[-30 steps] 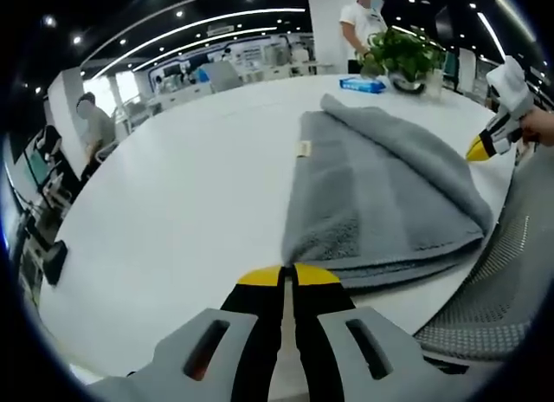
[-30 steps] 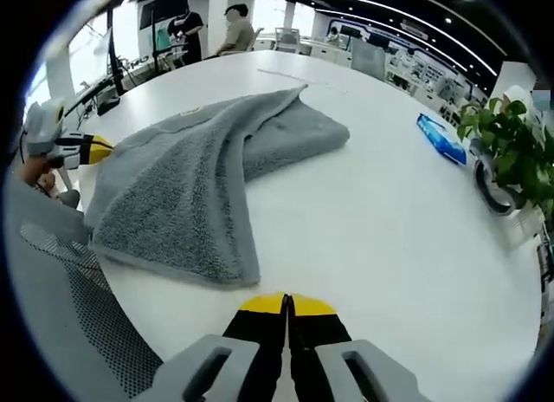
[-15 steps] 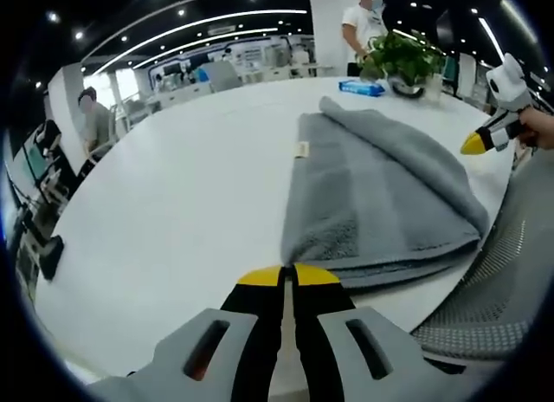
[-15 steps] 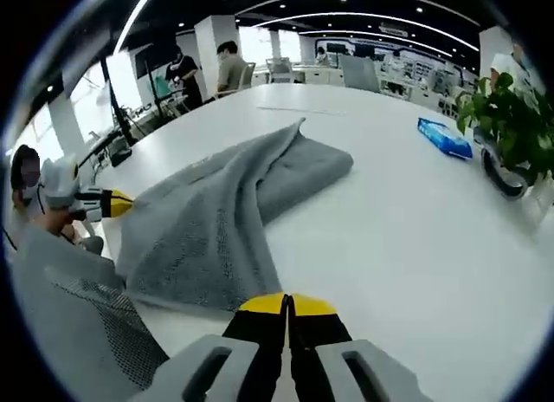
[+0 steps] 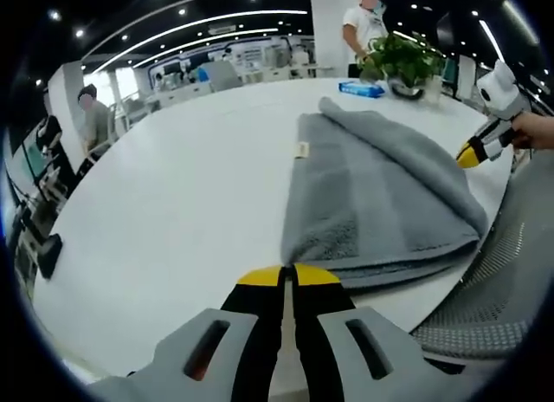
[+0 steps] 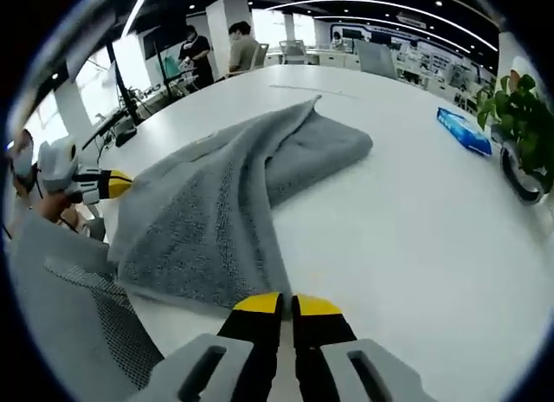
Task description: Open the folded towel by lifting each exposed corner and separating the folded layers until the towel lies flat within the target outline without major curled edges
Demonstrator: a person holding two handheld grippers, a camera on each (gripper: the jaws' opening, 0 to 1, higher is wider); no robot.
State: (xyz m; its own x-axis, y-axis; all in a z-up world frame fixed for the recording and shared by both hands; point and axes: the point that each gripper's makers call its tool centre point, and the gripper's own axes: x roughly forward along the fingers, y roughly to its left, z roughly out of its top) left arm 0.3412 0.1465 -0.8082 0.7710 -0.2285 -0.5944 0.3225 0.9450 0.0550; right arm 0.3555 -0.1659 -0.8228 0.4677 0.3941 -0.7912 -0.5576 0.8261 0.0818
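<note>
We found the grey towel (image 5: 381, 190) folded on the white worktop (image 5: 173, 211); both claws, left (image 5: 288, 275) and right (image 6: 286, 304), were closed, empty.

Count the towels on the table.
1: a folded grey terry towel on the round white table, at its near edge beside the mesh chair back. Nothing seems hidden.

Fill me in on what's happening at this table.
A person holds two grippers over a folded grey towel on a white table. The left gripper sits at one near corner, the right gripper at another, both with jaws together. Nothing is gripped; the towel is not yet opened.
</note>
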